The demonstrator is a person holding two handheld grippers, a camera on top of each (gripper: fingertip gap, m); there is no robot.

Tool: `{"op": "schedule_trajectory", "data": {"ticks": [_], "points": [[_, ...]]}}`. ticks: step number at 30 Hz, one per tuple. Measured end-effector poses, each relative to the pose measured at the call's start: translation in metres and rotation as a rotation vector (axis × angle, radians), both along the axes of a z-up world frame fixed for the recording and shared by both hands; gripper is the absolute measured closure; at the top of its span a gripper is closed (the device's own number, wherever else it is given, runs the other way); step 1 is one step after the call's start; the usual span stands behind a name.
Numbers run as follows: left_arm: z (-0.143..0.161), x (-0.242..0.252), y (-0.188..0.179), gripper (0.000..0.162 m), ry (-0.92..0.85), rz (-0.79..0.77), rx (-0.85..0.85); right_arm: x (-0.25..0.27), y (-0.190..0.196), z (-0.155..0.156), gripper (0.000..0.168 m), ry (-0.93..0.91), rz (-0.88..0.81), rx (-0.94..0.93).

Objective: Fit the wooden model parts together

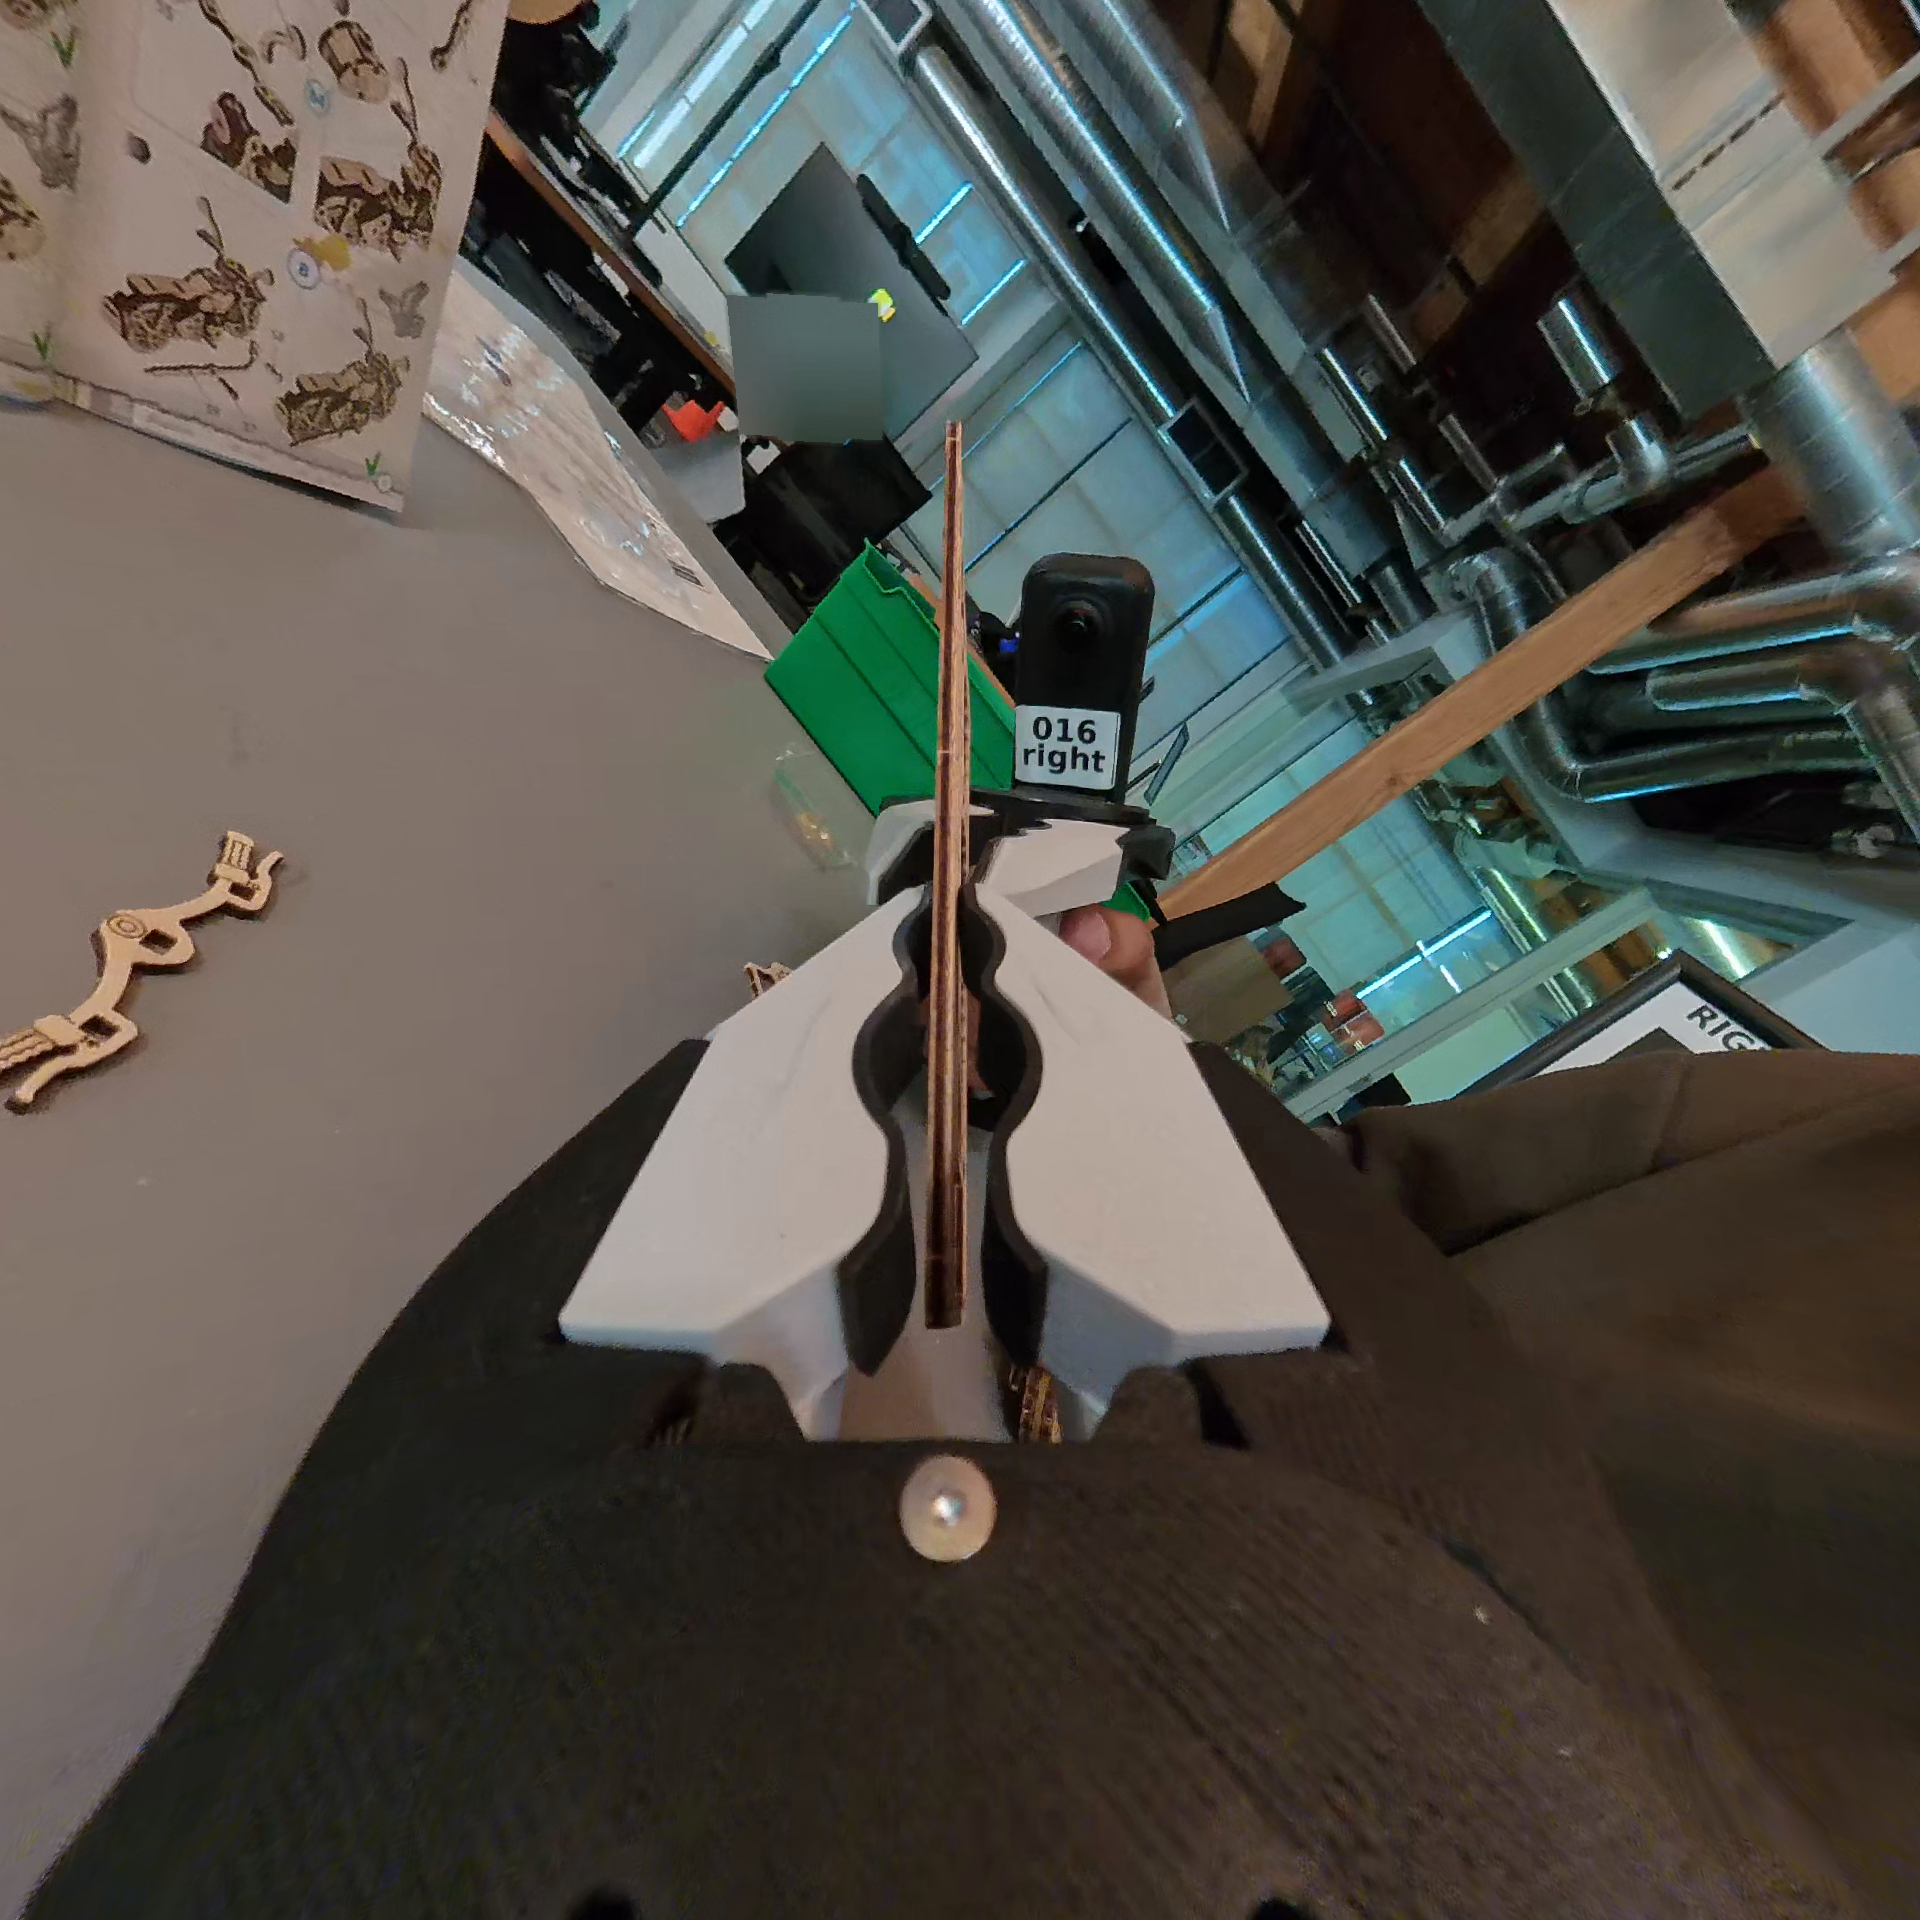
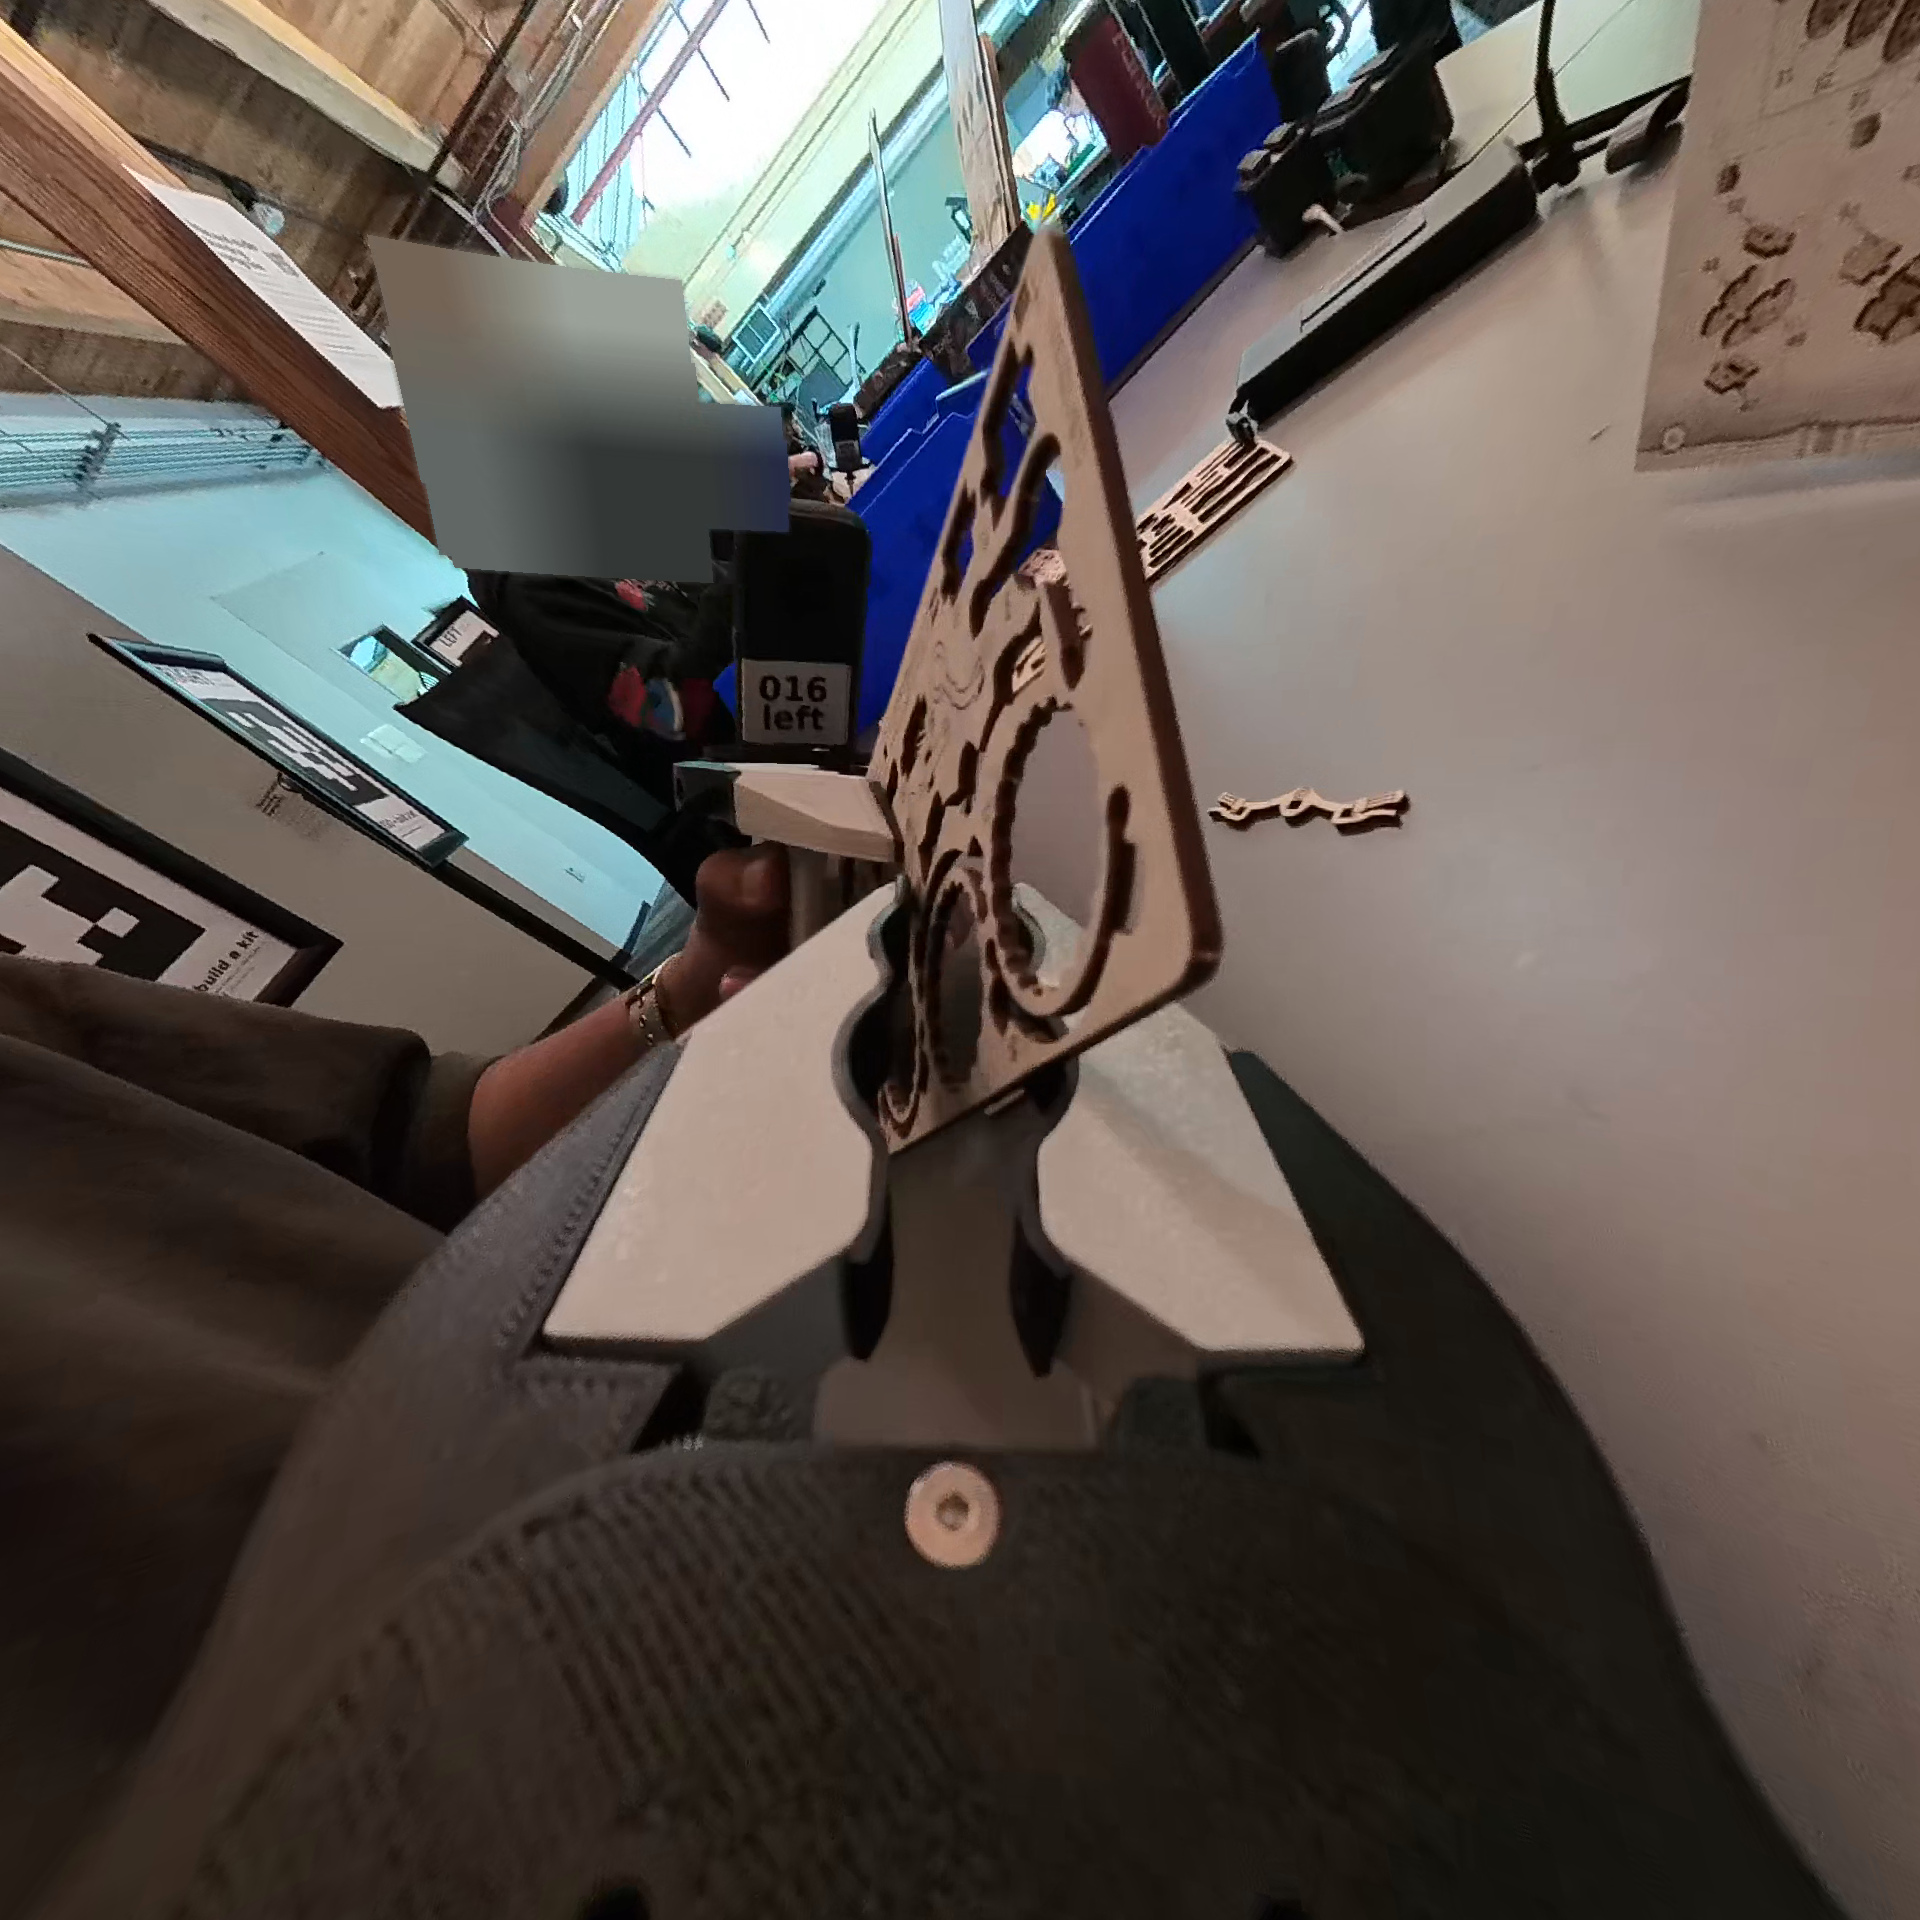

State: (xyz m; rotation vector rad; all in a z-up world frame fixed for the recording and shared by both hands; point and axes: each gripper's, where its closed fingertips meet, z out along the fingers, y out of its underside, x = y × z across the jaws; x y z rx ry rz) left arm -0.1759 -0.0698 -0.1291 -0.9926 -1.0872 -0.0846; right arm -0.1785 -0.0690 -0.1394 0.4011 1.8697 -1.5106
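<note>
A thin laser-cut wooden sheet [image 1: 951, 623] with cut-out part shapes is held up in the air between both grippers. In the left wrist view I see it edge-on; my left gripper [image 1: 948, 914] is shut on its near end. My right gripper [image 1: 971, 852] faces me from beyond and clamps the same sheet. In the right wrist view the sheet [image 2: 1101, 623] shows its face, tilted, with my right gripper [image 2: 961, 925] shut on its lower corner and the left gripper [image 2: 894, 821] on its far side. A loose wavy wooden part [image 1: 135, 966] lies on the grey table [image 1: 416, 727]; it also shows in the right wrist view [image 2: 1309, 808].
A printed instruction sheet [image 1: 229, 208] and a clear plastic bag [image 1: 540, 436] lie at the table's far side. A second wooden sheet [image 2: 1210, 509] lies flat on the table [image 2: 1558, 935]. A green bin [image 1: 883, 675] and blue bins [image 2: 1143, 260] stand beyond the table. A person's hand [image 2: 727, 914] holds the left gripper. My two grippers' fingertips are within a few centimetres of each other.
</note>
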Motion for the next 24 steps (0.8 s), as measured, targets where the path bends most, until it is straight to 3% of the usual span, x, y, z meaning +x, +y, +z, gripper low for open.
{"op": "schedule_trajectory", "data": {"ticks": [24], "points": [[-0.011, -0.006, 0.002, 0.162, -0.03, 0.066, -0.084, -0.006, -0.001, -0.013, 0.151, -0.061, -0.026, 0.05]]}}
